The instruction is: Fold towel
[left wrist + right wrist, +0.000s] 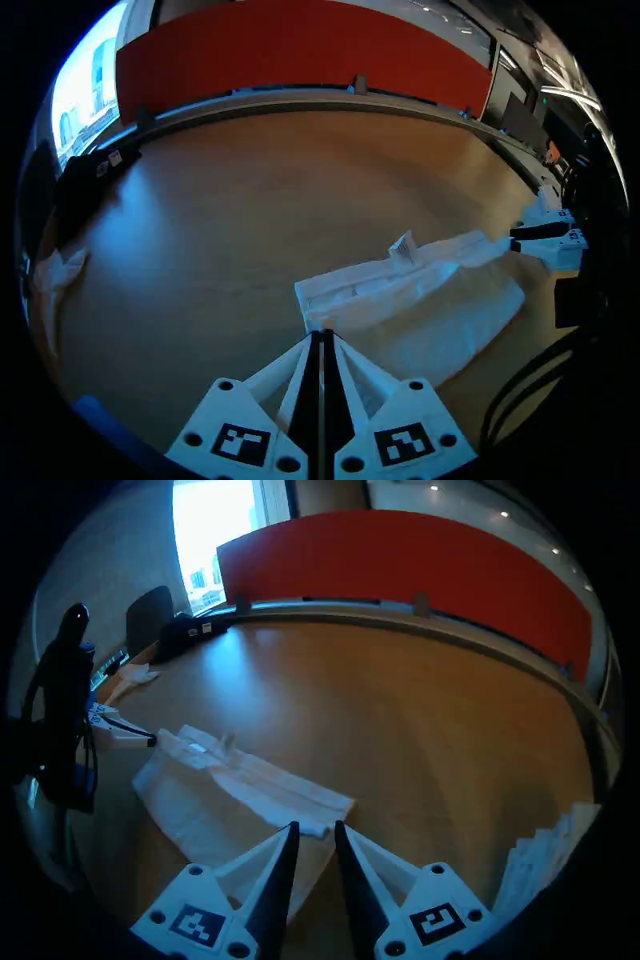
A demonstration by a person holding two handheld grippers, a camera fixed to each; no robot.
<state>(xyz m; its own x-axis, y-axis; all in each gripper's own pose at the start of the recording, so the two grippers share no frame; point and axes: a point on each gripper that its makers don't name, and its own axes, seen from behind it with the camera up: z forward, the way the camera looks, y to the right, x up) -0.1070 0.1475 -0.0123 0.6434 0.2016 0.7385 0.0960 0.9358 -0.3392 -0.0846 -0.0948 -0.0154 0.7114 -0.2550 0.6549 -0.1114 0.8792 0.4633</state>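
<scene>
Towel [432, 320] first: it lies flat on the wooden table [280, 184], a long white band folded over itself lengthwise, with a doubled strip running along its upper edge.

Closest to me in the left gripper view, my left gripper [320, 334] has its fingers pressed together, their tips right at the towel's near corner. I cannot tell whether any cloth is caught between them.

In the right gripper view, my right gripper [314, 828] has its fingers apart. The towel's other end sits just at the tips, with a bit of its edge showing in the gap, and neither finger presses on it. So I have one gripper at each end of the band.

Midway along the towel a small label tab [404, 246] stands up from the fold.

Farther out, a stack of white cloths [544, 856] sits at the table's right edge, and a crumpled white cloth [56, 272] lies well apart on the left. Beyond the table's far rim stands a red partition [304, 48], with a bright window [212, 536] beside it.
</scene>
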